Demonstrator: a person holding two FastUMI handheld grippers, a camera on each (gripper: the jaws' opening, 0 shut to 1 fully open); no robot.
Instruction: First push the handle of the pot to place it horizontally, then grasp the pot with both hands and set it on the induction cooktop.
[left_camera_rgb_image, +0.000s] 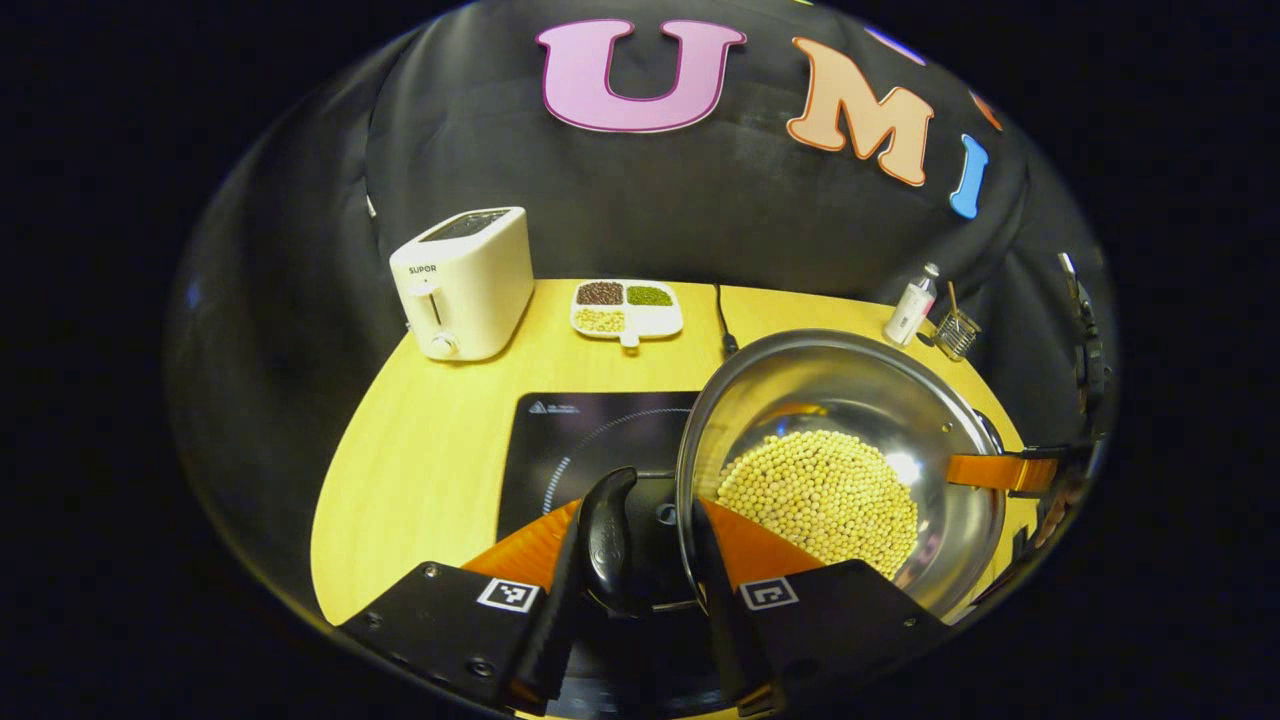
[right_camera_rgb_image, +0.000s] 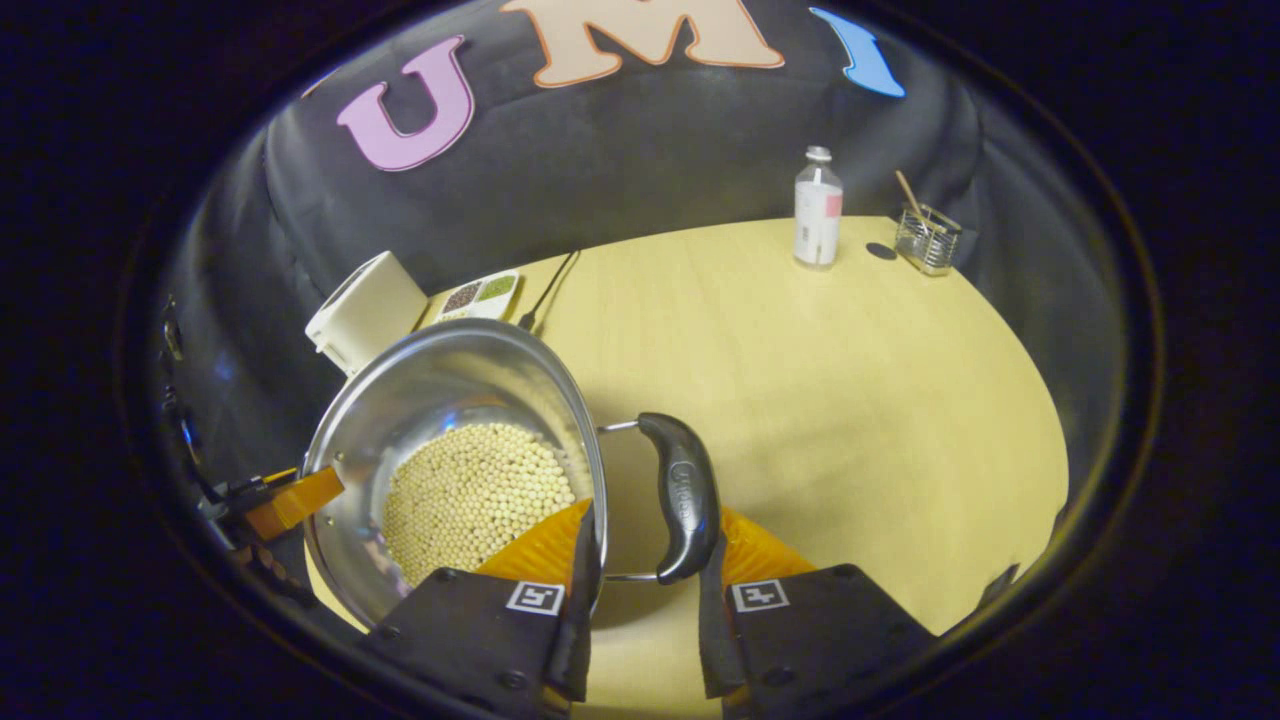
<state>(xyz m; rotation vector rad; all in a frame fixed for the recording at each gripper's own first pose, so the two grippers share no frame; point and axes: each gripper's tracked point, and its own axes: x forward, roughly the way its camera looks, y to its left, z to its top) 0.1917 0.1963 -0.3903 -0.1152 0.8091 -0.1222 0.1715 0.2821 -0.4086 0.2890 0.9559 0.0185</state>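
Observation:
A steel pot (left_camera_rgb_image: 860, 400) holding soybeans (left_camera_rgb_image: 820, 500) hangs tilted over the right part of the black induction cooktop (left_camera_rgb_image: 580, 440). My left gripper (left_camera_rgb_image: 640, 510) is shut on the pot's left black handle (left_camera_rgb_image: 610, 535), one finger outside it and the other inside the rim. The right gripper's orange finger (left_camera_rgb_image: 1000, 470) shows at the pot's far side. In the right gripper view, my right gripper (right_camera_rgb_image: 657, 510) is shut on the other black handle (right_camera_rgb_image: 680, 500), its left finger inside the pot (right_camera_rgb_image: 440, 390). The left gripper (right_camera_rgb_image: 290, 500) shows beyond the pot.
On the yellow table (right_camera_rgb_image: 850, 400), a white toaster (left_camera_rgb_image: 462, 282) and a divided tray of beans (left_camera_rgb_image: 627, 308) stand at the back left. A cable (left_camera_rgb_image: 723, 315) runs behind the cooktop. A bottle (right_camera_rgb_image: 818, 208) and a glass holder (right_camera_rgb_image: 927, 238) stand at the back right.

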